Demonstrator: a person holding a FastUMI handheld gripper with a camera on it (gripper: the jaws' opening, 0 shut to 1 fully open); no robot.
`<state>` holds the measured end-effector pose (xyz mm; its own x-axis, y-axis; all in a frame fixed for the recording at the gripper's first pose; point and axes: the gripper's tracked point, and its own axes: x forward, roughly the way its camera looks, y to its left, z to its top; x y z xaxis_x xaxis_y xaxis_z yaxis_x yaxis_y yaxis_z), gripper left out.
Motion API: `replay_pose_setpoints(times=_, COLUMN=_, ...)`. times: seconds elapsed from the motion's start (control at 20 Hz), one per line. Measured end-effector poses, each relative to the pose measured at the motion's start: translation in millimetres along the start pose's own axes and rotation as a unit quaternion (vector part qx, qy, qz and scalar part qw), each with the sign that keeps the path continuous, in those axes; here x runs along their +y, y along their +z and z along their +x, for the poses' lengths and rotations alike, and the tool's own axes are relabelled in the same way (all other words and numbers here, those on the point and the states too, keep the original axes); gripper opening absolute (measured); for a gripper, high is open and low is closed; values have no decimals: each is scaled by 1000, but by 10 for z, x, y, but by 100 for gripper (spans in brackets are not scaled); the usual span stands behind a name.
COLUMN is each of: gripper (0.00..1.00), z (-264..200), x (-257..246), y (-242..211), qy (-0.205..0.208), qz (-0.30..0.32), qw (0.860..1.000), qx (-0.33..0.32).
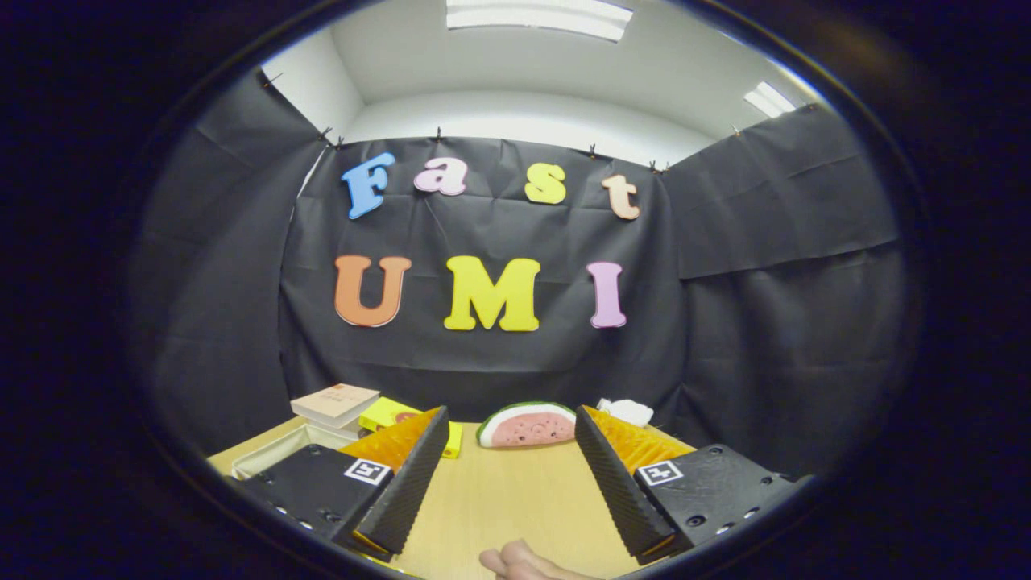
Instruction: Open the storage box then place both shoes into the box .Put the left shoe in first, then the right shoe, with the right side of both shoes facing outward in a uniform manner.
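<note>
Above the bench (499,491), we held the tongs (507,459) spread and empty, a watermelon slice toy (527,425) beyond them, with neither the storage box nor the shoes identifiable, so we judged the task not yet begun.

Left finger (407,475) hiding part of the yellow item (387,413), white tray (278,451) partly covered, hand (523,561) being cut off below

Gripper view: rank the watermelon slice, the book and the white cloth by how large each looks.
1. Watermelon slice, beyond the open fingers.
2. Book; it looks close to the slice in size, so this order is unsure.
3. White cloth, partly hidden.
</note>
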<state>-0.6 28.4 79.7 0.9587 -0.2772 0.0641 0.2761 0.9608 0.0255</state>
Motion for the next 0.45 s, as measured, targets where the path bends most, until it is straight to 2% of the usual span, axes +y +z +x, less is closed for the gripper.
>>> replay_pose_setpoints(times=0.15, gripper=95, z=-9, x=-177, y=11, qy=-6, qz=5, qw=1000, qx=-11)
replay_pose_setpoints(times=0.45, gripper=95, z=21, x=-311, y=-172, qy=-6, qz=27, qw=999, qx=23)
